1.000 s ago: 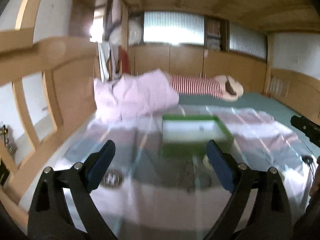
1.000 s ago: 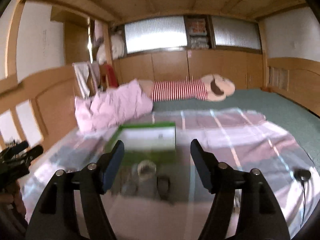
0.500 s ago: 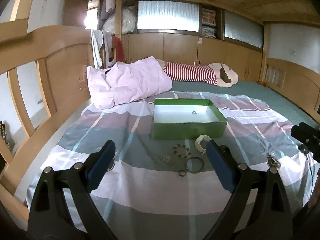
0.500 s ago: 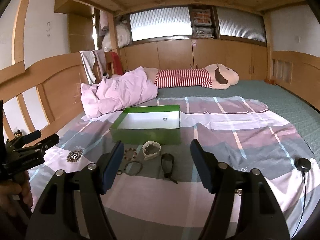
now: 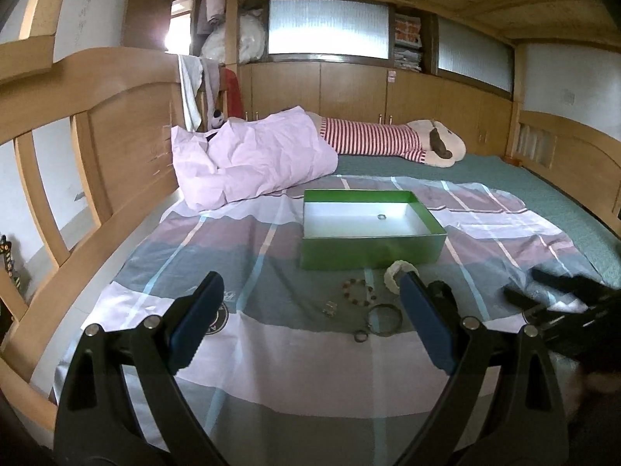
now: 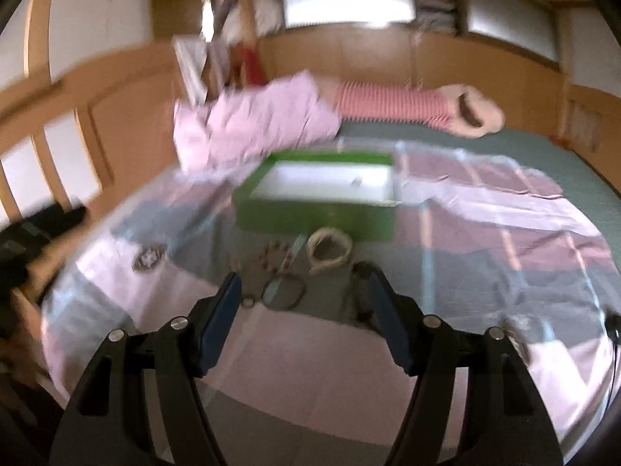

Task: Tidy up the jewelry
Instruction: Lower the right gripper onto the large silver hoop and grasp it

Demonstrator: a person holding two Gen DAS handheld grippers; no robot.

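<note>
A: Jewelry — scattered on the plaid sheet [image 5: 271, 345] just in front of the green box [image 5: 370, 250]: beaded bracelet [image 5: 359, 291], cream woven bangle [image 5: 396, 272], dark hoop [image 5: 384, 315], small ring [image 5: 360, 337], small metal piece [image 5: 330, 308].

B: Anything inside the green box?

A: One ring [image 5: 382, 216] on the white bottom, toward the far wall.

B: Left gripper [image 5: 310, 334]?

A: Wide open, holding nothing. Hovering on the near side of the box, above the sheet, jewelry showing between the blue pads [image 5: 196, 324].

B: Right gripper [image 6: 302, 322]?

A: Also spread well apart, empty. Blurred view. Near side of the box again, dark hoop [image 6: 283, 291] between the fingers, cream woven bangle [image 6: 328, 250] just beyond the tips, closer to the box [image 6: 314, 215].

B: Beyond the box?

A: Pink crumpled duvet [image 5: 252, 155] behind and left of it, striped plush toy [image 5: 392, 141] farther back.
</note>
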